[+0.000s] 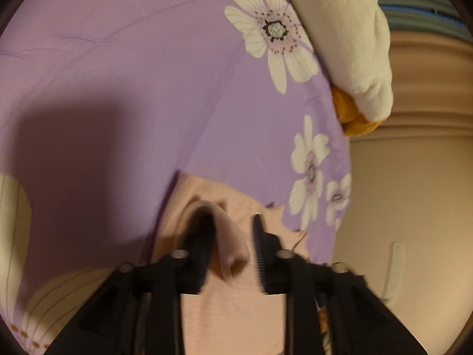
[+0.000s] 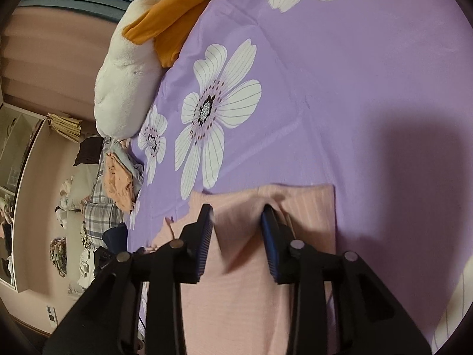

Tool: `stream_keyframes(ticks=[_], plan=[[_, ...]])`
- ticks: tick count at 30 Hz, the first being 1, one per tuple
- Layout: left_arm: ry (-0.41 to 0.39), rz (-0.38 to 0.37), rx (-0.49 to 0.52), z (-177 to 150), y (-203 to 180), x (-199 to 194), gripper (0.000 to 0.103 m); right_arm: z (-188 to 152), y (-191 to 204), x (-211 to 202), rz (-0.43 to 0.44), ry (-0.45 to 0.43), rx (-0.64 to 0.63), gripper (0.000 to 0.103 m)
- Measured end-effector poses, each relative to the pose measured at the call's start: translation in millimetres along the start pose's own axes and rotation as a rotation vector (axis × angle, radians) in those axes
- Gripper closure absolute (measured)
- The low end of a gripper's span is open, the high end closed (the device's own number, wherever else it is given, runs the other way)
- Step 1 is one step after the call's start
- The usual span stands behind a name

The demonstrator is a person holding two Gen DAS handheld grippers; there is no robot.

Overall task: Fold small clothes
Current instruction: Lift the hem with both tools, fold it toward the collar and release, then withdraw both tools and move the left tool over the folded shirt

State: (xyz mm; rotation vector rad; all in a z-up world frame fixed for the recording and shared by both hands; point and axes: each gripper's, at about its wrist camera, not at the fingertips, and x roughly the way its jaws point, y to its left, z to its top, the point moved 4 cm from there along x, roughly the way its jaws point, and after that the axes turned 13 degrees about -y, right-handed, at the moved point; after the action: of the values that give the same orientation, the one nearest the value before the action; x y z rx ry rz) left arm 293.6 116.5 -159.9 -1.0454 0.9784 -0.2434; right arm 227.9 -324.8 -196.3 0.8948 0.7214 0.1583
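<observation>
A small pink ribbed garment [image 1: 230, 304] lies on the purple flowered bedsheet [image 1: 133, 88]. My left gripper [image 1: 232, 230] is open over it, and a raised fold of the pink cloth [image 1: 233, 242] stands between its fingers, draped against the left finger. In the right wrist view the same pink garment [image 2: 307, 207] lies flat with a straight far edge. My right gripper [image 2: 238, 222] is open, its fingers resting on the cloth with a ridge of fabric [image 2: 236, 236] between them.
A white plush toy [image 1: 348, 35] with an orange part [image 1: 351, 112] lies at the bed's edge; it also shows in the right wrist view [image 2: 127, 77]. A pile of clothes [image 2: 118, 177] sits beside the bed, with shelves [image 2: 17, 153] and a wall beyond.
</observation>
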Motion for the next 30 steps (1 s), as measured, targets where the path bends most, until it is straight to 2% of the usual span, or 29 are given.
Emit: stream_keyframes(ticks=[1, 9, 12, 17, 22, 24, 30], plan=[[-0.003, -0.004, -0.001, 2.5, -1.2, -0.2, 0.064, 1.8, -0.5, 1.9, -0.003, -0.003, -0.001, 0.069], [-0.085, 0.054, 0.041, 23.4, -7.3, -0.7, 0.063, 21.2, 1.6, 6.3, -0.01, -0.075, 0.01, 0.064], [-0.087, 0.055, 0.086, 17.8, -12.5, -5.2, 0.063, 22.9, 7.2, -3.5, -0.017, -0.099, -0.023, 0.063], [-0.081, 0.098, 0.31, -10.6, -34.6, -16.9, 0.063, 4.2, 30.7, -22.7, -0.022, -0.104, -0.2, 0.064], [-0.074, 0.152, 0.577, -59.0, -55.5, -24.7, 0.063, -36.7, 47.5, -41.8, -0.089, -0.09, -0.439, 0.073], [-0.079, 0.176, 0.669, -79.4, -58.3, -27.4, 0.063, -51.9, 46.1, -48.2, -0.109, -0.085, -0.486, 0.075], [-0.077, 0.238, 0.843, -126.0, -44.6, -35.5, 0.063, -86.6, 30.7, -65.2, -0.145, -0.056, -0.564, 0.078]])
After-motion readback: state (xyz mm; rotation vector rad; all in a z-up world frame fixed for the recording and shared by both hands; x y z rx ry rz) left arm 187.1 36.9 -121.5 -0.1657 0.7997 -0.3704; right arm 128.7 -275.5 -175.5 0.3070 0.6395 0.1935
